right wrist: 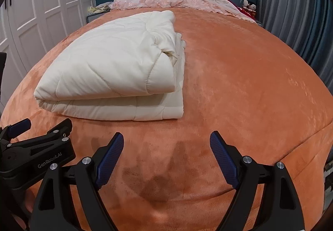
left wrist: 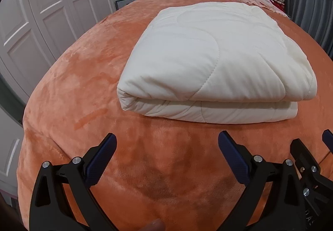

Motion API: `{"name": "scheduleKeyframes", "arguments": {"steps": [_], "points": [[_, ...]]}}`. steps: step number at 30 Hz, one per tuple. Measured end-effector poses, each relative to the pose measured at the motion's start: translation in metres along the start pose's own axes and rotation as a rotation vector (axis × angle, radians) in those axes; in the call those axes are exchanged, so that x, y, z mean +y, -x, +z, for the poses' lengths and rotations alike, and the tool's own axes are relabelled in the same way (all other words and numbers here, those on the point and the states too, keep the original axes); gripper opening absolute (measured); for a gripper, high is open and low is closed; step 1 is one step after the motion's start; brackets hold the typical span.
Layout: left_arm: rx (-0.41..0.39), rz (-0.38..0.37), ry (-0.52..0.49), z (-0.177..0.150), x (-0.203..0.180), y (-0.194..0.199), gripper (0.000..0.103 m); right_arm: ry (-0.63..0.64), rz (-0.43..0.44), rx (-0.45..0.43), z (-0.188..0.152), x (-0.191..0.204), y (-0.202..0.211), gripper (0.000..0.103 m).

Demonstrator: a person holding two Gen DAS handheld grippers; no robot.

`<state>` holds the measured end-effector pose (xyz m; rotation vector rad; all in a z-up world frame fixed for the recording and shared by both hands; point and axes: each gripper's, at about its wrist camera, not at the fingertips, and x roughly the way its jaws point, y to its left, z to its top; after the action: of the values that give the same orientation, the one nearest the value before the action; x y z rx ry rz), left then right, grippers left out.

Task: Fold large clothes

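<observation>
cream quilt folded on the bed

cream quilt (left wrist: 216, 64) lies folded in a thick stack on the orange blanket (left wrist: 87, 93), at 12 o'clock from the left gripper (left wrist: 167, 143) and 11 o'clock from the right gripper (right wrist: 166, 141). both grippers spread wide, holding nothing, clear of the quilt.

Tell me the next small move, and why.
Probably bring both open grippers, left and right, forward to the quilt's near folded edge. It lies folded in layers on the orange bedspread, neither gripper touches it, and the right-side edges look uneven.
</observation>
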<state>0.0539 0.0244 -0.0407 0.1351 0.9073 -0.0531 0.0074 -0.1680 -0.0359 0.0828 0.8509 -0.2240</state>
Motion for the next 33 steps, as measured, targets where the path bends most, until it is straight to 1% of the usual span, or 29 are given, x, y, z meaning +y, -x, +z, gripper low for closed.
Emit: {"name": "scheduleKeyframes", "arguments": {"steps": [6,20,33], "points": [[-0.018,0.008,-0.028,-0.0031,-0.0065,0.0023,0.096,0.011,-0.008,0.009,-0.0044,0.0036,-0.0019,0.082],[-0.034,0.0,-0.028,-0.0046,-0.0071,0.0052,0.095,0.003,-0.012,0.004,-0.0067,0.0031,-0.0003,0.083],[-0.031,-0.001,-0.029,-0.005,-0.008,0.005,0.095,0.003,-0.017,0.003,-0.008,0.003,0.0006,0.083]]}}
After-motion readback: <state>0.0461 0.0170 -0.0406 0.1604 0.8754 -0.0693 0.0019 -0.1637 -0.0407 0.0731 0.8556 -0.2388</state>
